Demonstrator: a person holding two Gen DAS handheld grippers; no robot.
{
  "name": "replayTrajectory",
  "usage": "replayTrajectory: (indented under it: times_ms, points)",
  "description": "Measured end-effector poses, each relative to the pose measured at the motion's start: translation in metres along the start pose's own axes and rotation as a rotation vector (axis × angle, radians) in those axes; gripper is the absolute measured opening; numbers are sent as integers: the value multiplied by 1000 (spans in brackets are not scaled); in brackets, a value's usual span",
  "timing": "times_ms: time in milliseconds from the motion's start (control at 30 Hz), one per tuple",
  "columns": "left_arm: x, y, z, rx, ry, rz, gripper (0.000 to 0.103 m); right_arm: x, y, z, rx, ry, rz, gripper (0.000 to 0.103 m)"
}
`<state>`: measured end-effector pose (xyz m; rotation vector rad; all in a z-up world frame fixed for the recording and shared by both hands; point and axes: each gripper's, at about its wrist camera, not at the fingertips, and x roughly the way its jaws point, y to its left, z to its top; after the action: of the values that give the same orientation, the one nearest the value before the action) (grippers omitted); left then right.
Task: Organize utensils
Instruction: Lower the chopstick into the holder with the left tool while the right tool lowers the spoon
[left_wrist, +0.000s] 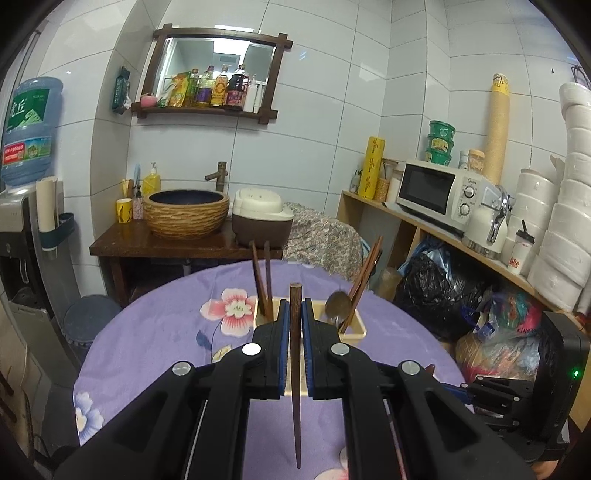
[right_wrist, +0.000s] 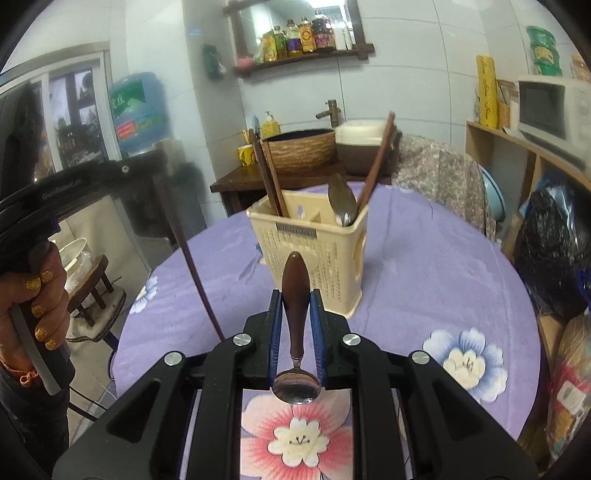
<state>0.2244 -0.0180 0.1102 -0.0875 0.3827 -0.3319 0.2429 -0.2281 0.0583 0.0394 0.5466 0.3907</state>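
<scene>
White tiled walls (left_wrist: 332, 92); wooden shelf (left_wrist: 424, 221), microwave (left_wrist: 436, 190); basin counter (left_wrist: 166, 242).

The chopstick (left_wrist: 295, 354) is dark, matt wood with visible grain. The spoon (right_wrist: 295, 347) has a smooth, polished wooden handle and a glossy metal bowl that mirrors the room. The holder (right_wrist: 314, 251) is cream plastic, its walls perforated and dull. Under it, the desk (right_wrist: 424, 266) wears soft lilac cloth printed with flowers. Blue pads, matt, line the black plastic fingers (right_wrist: 275, 332).
</scene>
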Motion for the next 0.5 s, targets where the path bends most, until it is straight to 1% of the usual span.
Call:
replayTrajectory:
  times_ms: [100, 167, 267, 300, 367, 500]
  points:
    - [-2, -4, 27, 6, -32, -10, 8, -5, 3, 33, -19, -49, -7, 16]
    - [-4, -8, 51, 10, -63, -22, 8, -8, 1, 61, -14, -87, -11, 16]
    - [-3, -12, 78, 6, -97, -26, 8, -7, -1, 99, 1, -138, -30, 16]
    - [-1, -15, 90, 8, -111, -15, 8, -5, -1, 108, -4, -151, -39, 16]
    - [5, -17, 103, 12, -129, -3, 8, 1, -1, 124, -8, -170, -67, 16]
    - [23, -20, 118, 24, -165, 41, 8, 19, -5, 137, 5, -183, -99, 16]
